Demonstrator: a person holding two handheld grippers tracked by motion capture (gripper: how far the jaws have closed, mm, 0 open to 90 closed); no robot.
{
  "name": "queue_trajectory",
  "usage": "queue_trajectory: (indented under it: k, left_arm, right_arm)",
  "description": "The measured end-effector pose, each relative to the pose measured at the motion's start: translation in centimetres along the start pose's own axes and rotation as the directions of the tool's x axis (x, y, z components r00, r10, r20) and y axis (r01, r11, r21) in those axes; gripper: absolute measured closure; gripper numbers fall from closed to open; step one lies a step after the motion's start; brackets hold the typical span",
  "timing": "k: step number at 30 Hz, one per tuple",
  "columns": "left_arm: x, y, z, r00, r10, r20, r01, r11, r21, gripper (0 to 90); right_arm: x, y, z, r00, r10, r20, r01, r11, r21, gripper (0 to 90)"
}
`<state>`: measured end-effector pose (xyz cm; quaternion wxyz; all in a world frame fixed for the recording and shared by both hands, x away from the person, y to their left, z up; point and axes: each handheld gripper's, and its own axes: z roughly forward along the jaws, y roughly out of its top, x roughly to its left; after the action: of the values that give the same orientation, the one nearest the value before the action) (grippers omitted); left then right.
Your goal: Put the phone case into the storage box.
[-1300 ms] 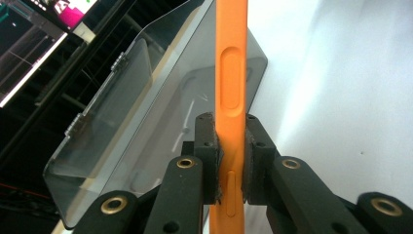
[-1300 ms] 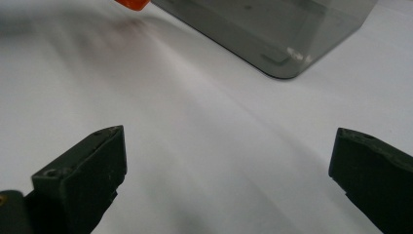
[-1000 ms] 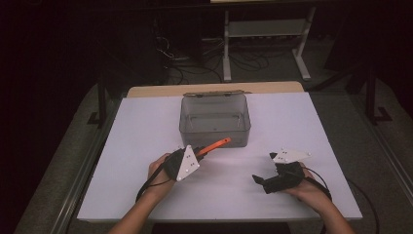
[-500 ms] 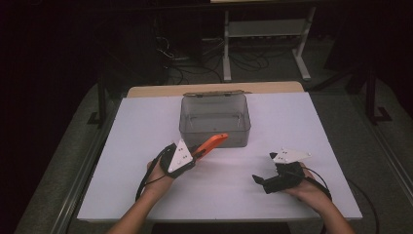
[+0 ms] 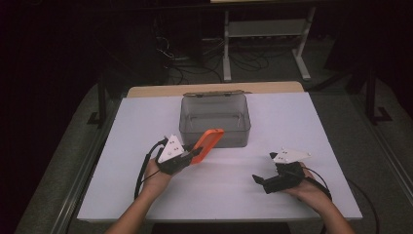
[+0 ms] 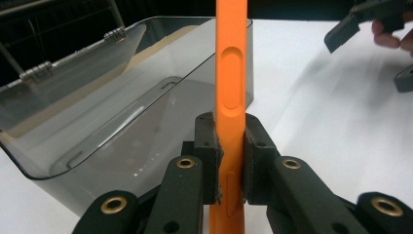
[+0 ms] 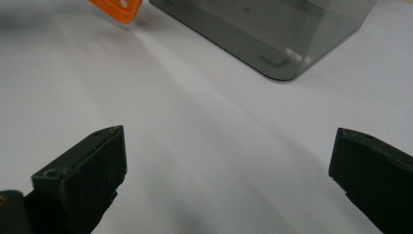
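Note:
My left gripper (image 5: 194, 155) is shut on the lower end of an orange phone case (image 5: 210, 142). The case slants up and away, its far end in front of the near wall of a clear grey box (image 5: 234, 132) whose lid hangs open behind. In the left gripper view the case (image 6: 230, 73) stands edge-on between the pads (image 6: 207, 146), with the box (image 6: 122, 97) to the left. My right gripper (image 5: 260, 183) rests low on the white table (image 5: 292, 122) at the right, open with nothing between its jaws (image 7: 226, 170). The case's corner (image 7: 117, 7) and the box (image 7: 272, 29) lie beyond it.
The box looks empty. Behind the table stand a white metal rack (image 5: 265, 29) and cables (image 5: 180, 53) on the dark floor. Metal rails run along both sides of the table.
My left hand has shifted slightly left and rolled, so the orange case now shows its broad face and tilts up more. The right hand has kept still.

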<state>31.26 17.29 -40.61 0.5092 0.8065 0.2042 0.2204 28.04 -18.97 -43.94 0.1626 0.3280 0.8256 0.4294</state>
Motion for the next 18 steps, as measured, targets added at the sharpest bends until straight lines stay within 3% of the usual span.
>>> queue_trajectory:
  k: [9, 18]
  left_arm:
    - [0.8, -0.3, -0.2, 0.9954, -0.090, 0.032, 0.091, 0.9959, -0.005, 79.9]
    - [1.1, -0.4, -0.3, 0.9917, -0.120, 0.046, 0.120, 0.9927, 0.003, 79.9]
  right_arm:
    - [0.0, 0.0, 0.0, 1.0000, 0.001, 0.000, -0.001, 1.000, -0.001, 0.1]
    - [0.0, 0.0, 0.0, 1.0000, 0.001, 0.000, -0.001, 1.000, -0.002, 0.0]
